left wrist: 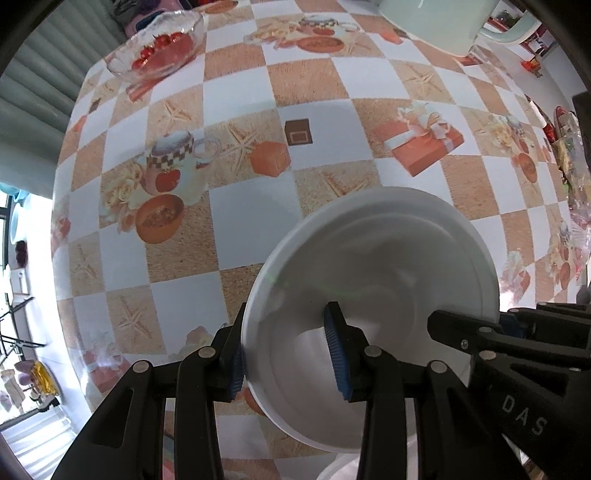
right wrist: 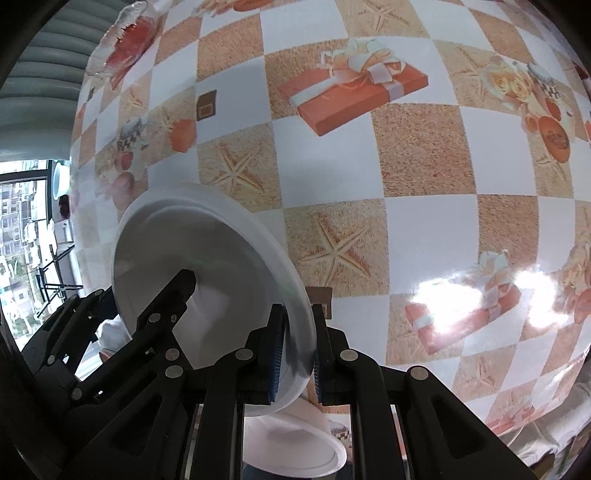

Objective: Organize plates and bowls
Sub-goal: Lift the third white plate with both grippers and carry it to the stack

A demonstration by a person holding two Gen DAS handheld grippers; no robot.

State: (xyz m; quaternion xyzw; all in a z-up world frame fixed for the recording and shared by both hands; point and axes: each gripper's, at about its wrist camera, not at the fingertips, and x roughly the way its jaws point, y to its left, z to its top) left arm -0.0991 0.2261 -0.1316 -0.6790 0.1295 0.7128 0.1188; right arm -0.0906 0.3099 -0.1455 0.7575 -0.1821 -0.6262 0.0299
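Black left claw [left wrist: 291, 354], blue ribbed pads, silver rivets, white "DAS" lettering

A checkered cloth [left wrist: 240, 92] printed with starfish, gift boxes and mugs covers the counter. At 11 o'clock on it stands a clear glass dish [left wrist: 159, 46] holding red tomatoes [left wrist: 164, 50]. At 1 o'clock sits a pale green mug [left wrist: 443, 26], cut by the frame edge.

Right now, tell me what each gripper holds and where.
Both hold one white plate by its rim: left gripper on one side, right gripper on the opposite side.
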